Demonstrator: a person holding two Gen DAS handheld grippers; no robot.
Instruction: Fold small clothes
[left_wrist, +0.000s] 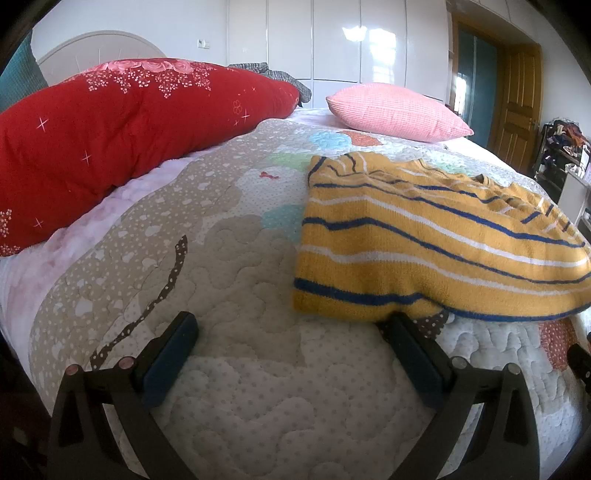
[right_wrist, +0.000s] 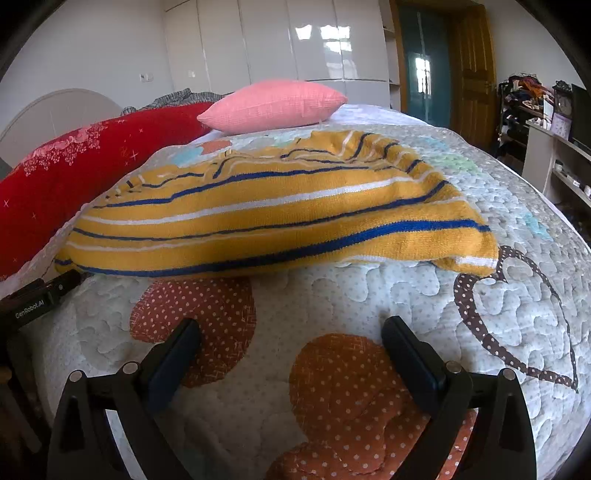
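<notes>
quilt (left_wrist: 236, 280), sweater (left_wrist: 424, 251) edge cut off

Quilted bedspread (left_wrist: 229, 369) under me, dotted patches, brown dotted heart outline (right_wrist: 517, 325) at my 2 o'clock in the right view. Red floral duvet (left_wrist: 110, 147) bunched at 10 o'clock, lying on the spread. Pink pillow (left_wrist: 399, 110) at 1 o'clock, beyond the duvet's end. White headboard (left_wrist: 99, 48) behind the duvet. Glossy white wardrobe (right_wrist: 295, 40) at 12. Wooden door (right_wrist: 472, 70) at 2, cluttered shelf (right_wrist: 524, 99) beside it
</notes>
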